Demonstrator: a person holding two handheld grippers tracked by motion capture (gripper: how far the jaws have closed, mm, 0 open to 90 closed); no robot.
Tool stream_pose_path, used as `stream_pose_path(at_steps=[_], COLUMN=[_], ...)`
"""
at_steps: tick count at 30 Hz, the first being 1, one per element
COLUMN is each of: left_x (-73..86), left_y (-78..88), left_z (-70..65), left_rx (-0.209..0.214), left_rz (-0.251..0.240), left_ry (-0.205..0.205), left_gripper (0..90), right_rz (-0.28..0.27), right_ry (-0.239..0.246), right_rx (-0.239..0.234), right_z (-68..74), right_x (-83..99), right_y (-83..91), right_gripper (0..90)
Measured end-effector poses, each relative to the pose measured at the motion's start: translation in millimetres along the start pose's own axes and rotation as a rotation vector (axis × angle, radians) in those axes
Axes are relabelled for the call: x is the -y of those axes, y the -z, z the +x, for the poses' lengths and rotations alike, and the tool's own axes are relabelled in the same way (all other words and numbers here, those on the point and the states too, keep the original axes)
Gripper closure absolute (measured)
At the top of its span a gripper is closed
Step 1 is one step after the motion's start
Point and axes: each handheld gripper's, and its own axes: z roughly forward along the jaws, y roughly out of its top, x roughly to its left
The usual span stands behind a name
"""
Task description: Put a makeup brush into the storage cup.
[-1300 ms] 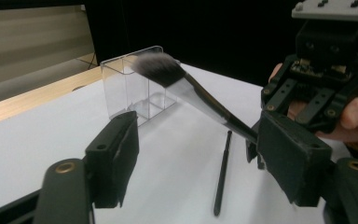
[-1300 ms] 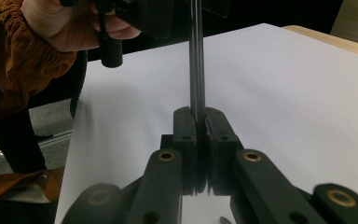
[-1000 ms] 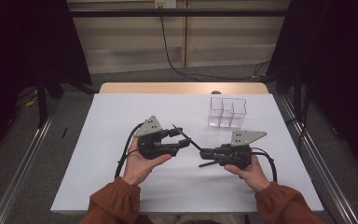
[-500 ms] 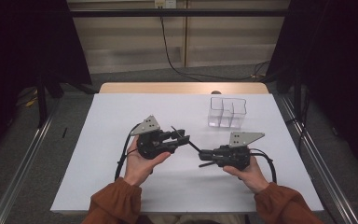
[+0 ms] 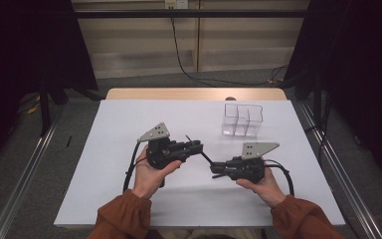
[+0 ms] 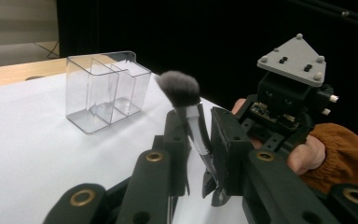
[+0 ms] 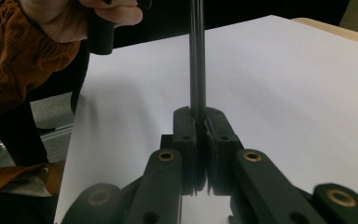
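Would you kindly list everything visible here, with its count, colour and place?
makeup brush: one, grey bristles, black handle, spanning between both grippers above the table
organizer: one, clear plastic, divided compartments, empty, far right of the sheet
sheet: one, white, covering the table
table: one, wooden, bare edge at the far side
cable: one, black, on the floor beyond the table
left gripper: one, black, jaws just closing around the brush near its head
right gripper: one, black, shut on the handle
sleeves: two, rust-orange, bottom edge

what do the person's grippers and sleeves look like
Both the left gripper and the right gripper are black, with two black jaws on arms with brass-coloured pivot rings. Each carries a grey three-cornered plate with dark dots and trails a black cable. The sleeves are rust-orange corduroy.
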Motion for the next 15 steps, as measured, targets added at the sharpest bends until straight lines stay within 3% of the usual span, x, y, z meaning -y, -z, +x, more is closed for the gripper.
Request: stream_pose_path(at_steps=[7,11,15], left_x=[-0.9,-1.5,-3.9], left_y=[0.3,-0.4,-1.0], left_z=[-3.1,-4.5,-9.8], left_rx=[0.023,0.040,0.042], left_rz=[0.002,-0.005,-0.002], left_ry=[-0.010,0.007,-0.026], left_gripper=[80.5,82.5,83.4], right_rz=[0.004,0.000,-0.005], right_ry=[0.000,-0.008,-0.013], right_rx=[-0.007,-0.005,-0.005], right_z=[0.3,-0.6,-1.3], right_x=[0.7,0.9,0.8], right_y=[-1.9,-2.1,-1.2], right_gripper=[83.3,82.4,81.5])
